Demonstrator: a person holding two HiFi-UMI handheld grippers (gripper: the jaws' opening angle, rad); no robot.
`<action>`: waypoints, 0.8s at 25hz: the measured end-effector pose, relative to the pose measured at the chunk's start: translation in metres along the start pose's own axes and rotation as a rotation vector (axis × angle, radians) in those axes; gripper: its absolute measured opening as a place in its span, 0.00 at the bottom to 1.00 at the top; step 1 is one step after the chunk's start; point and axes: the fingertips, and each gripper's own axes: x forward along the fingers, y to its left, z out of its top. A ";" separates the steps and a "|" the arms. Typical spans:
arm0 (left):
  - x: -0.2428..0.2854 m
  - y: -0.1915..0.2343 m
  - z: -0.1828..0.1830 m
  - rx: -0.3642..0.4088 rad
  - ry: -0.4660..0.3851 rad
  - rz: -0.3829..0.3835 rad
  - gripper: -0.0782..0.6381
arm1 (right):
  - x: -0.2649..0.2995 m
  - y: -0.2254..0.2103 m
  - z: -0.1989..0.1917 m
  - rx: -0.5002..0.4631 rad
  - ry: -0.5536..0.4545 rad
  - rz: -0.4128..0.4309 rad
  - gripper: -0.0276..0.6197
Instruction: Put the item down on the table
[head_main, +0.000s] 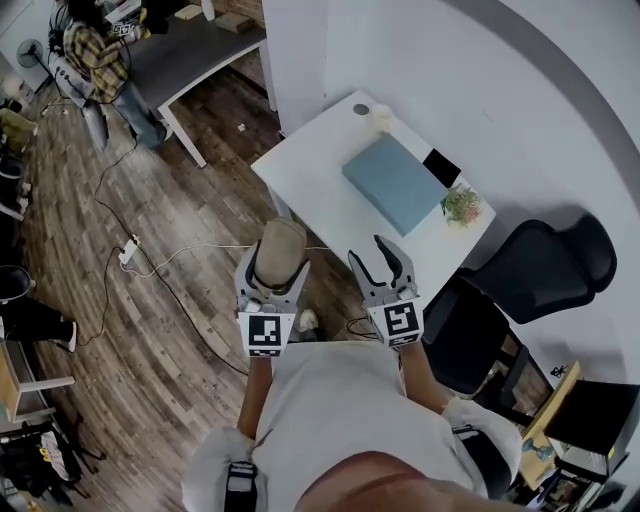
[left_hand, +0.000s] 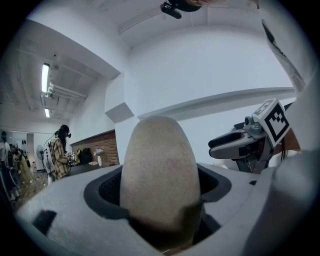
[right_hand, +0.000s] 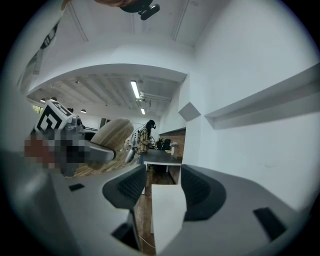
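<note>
Left gripper (head_main: 276, 270) grasps a tan oval item (head_main: 281, 248), right gripper (head_main: 378, 260) gapes empty, before the white surface (head_main: 318, 188) on plank floor (head_main: 180, 225).

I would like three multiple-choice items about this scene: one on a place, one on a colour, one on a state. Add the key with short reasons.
1. Where does the flat blue-grey rectangular box lie?
A. on the white table
B. on the wooden floor
C. on the black chair

2. What colour is the egg-shaped item in the left gripper?
A. red
B. beige
C. green

3. How does the right gripper stand?
A. shut on the egg-shaped item
B. shut on the box
C. open, with nothing held

Key:
1 A, the head view shows it on the tabletop.
2 B, the left gripper view shows its beige surface between the jaws.
3 C, its jaws stand apart with nothing between them.
</note>
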 end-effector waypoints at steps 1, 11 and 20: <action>0.004 0.006 -0.001 -0.003 -0.002 -0.003 0.66 | 0.006 0.001 0.000 0.002 0.002 -0.004 0.39; 0.026 0.049 -0.012 -0.013 -0.021 -0.036 0.66 | 0.052 0.011 0.005 -0.015 0.025 -0.032 0.39; 0.051 0.069 -0.016 -0.014 -0.017 -0.065 0.66 | 0.079 0.006 0.005 -0.005 0.036 -0.060 0.39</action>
